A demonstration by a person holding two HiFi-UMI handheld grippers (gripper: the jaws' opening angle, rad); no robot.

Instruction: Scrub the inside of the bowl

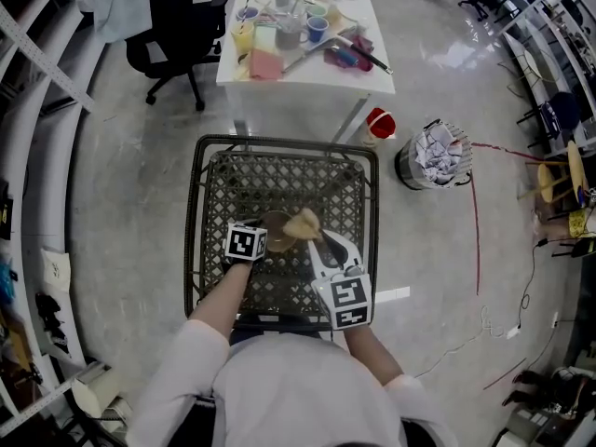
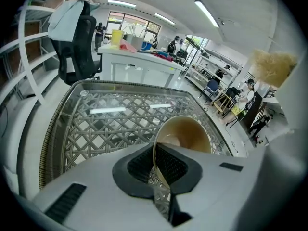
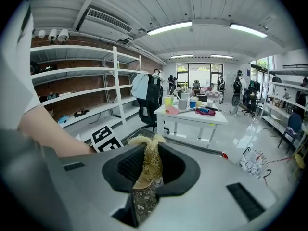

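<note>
My left tool (image 2: 155, 174) clamps the bowl (image 2: 190, 134) by its rim; my right tool (image 3: 147, 182) holds the scrubber (image 3: 149, 150) beside it, within the counter (image 1: 199, 236) edges.

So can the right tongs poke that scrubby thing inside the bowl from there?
Probably yes. The right tongs grip the scrubber right beside the bowl. Its open mouth looks uncovered, and the left tongs pinch only its rim.

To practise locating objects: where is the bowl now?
Head view: the bowl is mid-frame above the woven table, rim pinched in the left hand-held gripper, scrubber just right of it.
</note>
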